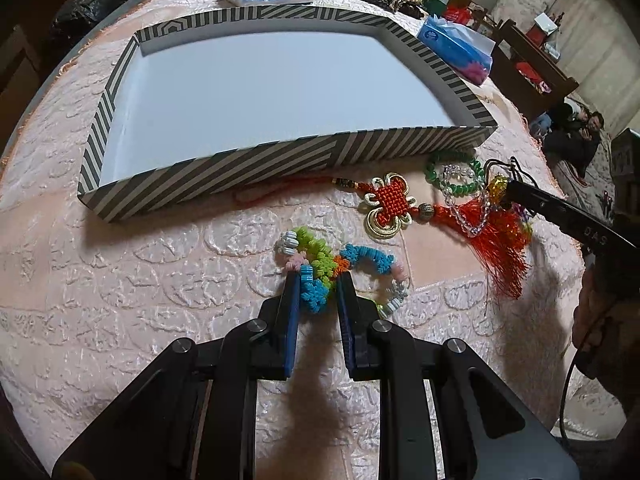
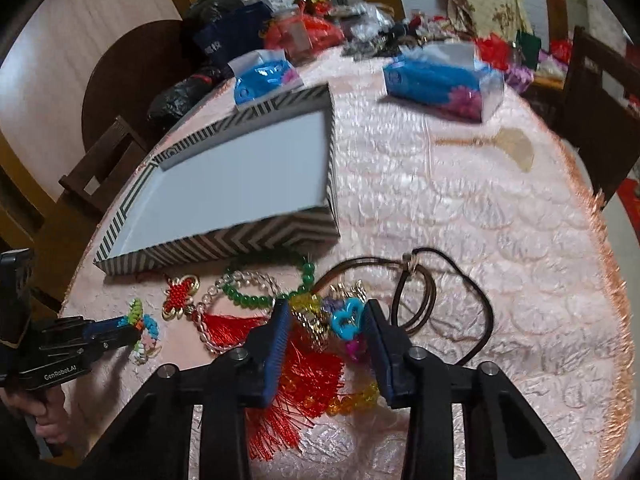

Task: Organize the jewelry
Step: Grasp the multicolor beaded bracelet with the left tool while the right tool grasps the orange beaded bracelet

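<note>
Left wrist view: your left gripper (image 1: pixel 318 280) has its jaws partly closed around the knotted bracelet (image 1: pixel 340 268), a multicoloured loop lying on the pink tablecloth (image 1: pixel 120 280). The blue-and-green stretch of the bracelet sits between the pads and looks touched on both sides; a firm grip cannot be confirmed. The striped tray (image 1: pixel 208 176) lies beyond the bracelet, apart from it. The red knot charm (image 1: pixel 390 200) with its tassel lies just in front of the tray's near wall, the green bead bracelet (image 1: pixel 452 172) beside it. Your right gripper (image 1: pixel 516 194) reaches into that pile; its jaw state cannot be read here.

Right wrist view: your right gripper (image 2: pixel 326 320) stands wide open, straddling a blue heart bead (image 2: pixel 346 322) and gold chain (image 2: pixel 316 320) without touching either. The brown cord (image 2: pixel 440 300) lies right of the pads. The tray (image 2: pixel 224 240) sits beyond the pile, to the left.
</note>
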A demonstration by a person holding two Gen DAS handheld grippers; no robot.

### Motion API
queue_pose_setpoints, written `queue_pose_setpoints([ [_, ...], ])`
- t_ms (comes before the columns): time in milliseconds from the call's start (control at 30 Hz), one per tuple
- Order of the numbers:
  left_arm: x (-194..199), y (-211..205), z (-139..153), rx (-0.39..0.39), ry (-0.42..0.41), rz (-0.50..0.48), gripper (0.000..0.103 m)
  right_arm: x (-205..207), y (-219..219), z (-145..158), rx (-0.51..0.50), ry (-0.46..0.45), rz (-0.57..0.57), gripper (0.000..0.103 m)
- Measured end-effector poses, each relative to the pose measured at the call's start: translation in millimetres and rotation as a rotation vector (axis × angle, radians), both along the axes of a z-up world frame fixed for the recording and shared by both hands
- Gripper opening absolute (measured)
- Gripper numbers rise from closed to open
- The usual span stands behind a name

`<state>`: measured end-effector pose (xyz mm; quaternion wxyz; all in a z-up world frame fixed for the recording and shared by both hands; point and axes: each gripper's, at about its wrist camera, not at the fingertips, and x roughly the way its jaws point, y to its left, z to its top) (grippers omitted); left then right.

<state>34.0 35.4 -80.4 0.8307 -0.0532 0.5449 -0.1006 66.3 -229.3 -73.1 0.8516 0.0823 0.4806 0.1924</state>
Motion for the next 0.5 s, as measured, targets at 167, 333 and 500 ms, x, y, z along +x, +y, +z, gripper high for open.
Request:
queue_pose_setpoints([
  [167,0,0,0,0.004,-0.002,0.000,0.017,-5,-9,3,0.057,0.011,-0.020,0.015],
  [333,1,0,0,0.003,-0.002,0.000,0.017,-17,-12,8,0.046,0.014,-0.038,0.007],
  [500,-1,0,0,0.003,-0.003,0.001,0.017,-35,-26,12,0.088,0.021,-0.094,0.006],
])
